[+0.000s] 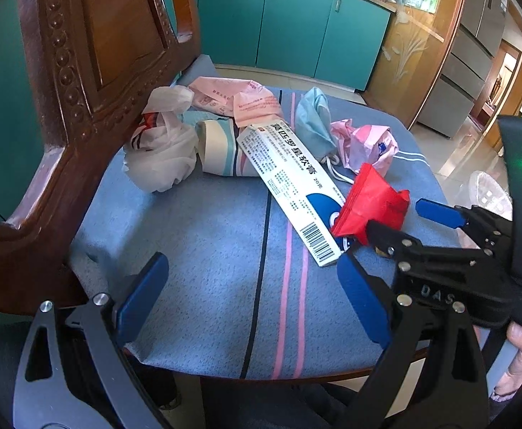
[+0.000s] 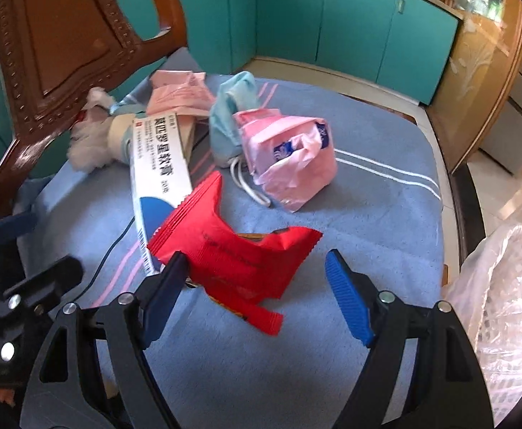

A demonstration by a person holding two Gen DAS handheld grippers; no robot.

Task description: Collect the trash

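On the blue striped cushion (image 2: pixel 368 196) of the carved wooden chair (image 1: pixel 92 71), a crumpled red foil wrapper (image 2: pixel 232 246) lies nearest the front edge. It is glossy red with crimped, saw-toothed ends and faint dark print, folded into a rough saddle shape: one end sticks up toward the chair back, another flap points out to the right, and a narrow tail trails toward the front of the seat. Its long axis runs roughly from the chair back toward the front edge, slanting a little to the right. The upper end overlaps the near, barcode end of the white ointment box (image 1: pixel 289 186), which lies as a long diagonal from the chair back down to the wrapper.

The right gripper (image 2: pixel 257 286) stands with its blue fingers wide apart around the lower part of the wrapper; the left finger (image 2: pixel 164 282) is against the wrapper's edge, while the right one stands clear of it (no squeeze is visible). The left gripper (image 1: pixel 250 300) is also spread wide over bare cushion, holding nothing.

Behind the wrapper, toward the chair back, sit a pink plastic packet (image 2: pixel 293 164), a blue face mask (image 2: pixel 228 114), pink printed bags (image 1: pixel 239 100), a striped paper cup (image 1: pixel 218 146) on its side, and a white plastic bag (image 1: pixel 160 146).
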